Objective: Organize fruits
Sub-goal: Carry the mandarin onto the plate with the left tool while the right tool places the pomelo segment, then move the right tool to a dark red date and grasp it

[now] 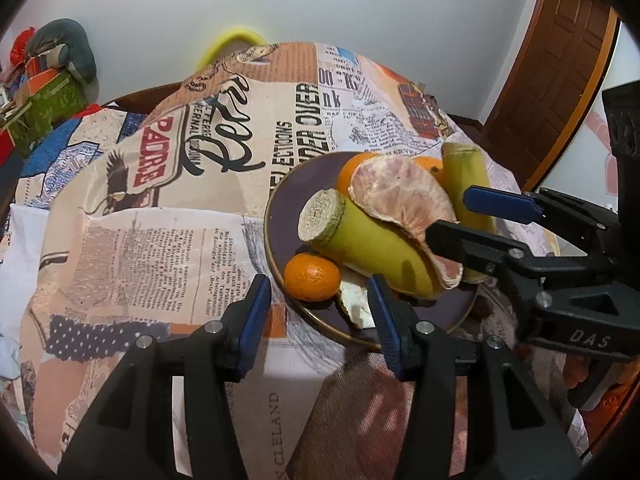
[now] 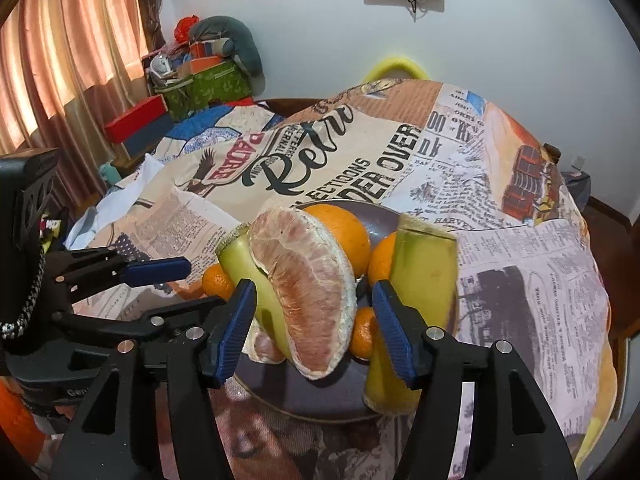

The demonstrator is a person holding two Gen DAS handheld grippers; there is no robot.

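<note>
A dark purple plate (image 1: 288,196) with a gold rim holds the fruit. On it lie a peeled pomelo wedge (image 1: 400,196), two yellow-green sugarcane pieces (image 1: 372,244) (image 1: 466,176), a small mandarin (image 1: 312,276), larger oranges (image 1: 348,172) and a white peel scrap (image 1: 354,304). My left gripper (image 1: 316,316) is open at the plate's near rim, empty. My right gripper (image 2: 312,324) is open with its jaws either side of the pomelo wedge (image 2: 308,288), not touching it; a cane piece (image 2: 416,280) stands by its right finger. The right gripper also shows in the left wrist view (image 1: 460,216).
The table wears a newspaper-print cloth (image 1: 160,248). A yellow chair back (image 1: 232,44) stands behind the table. Boxes and a grey cushion (image 2: 224,40) are piled at the far left by the curtain (image 2: 60,60). A wooden door (image 1: 560,60) is at the right.
</note>
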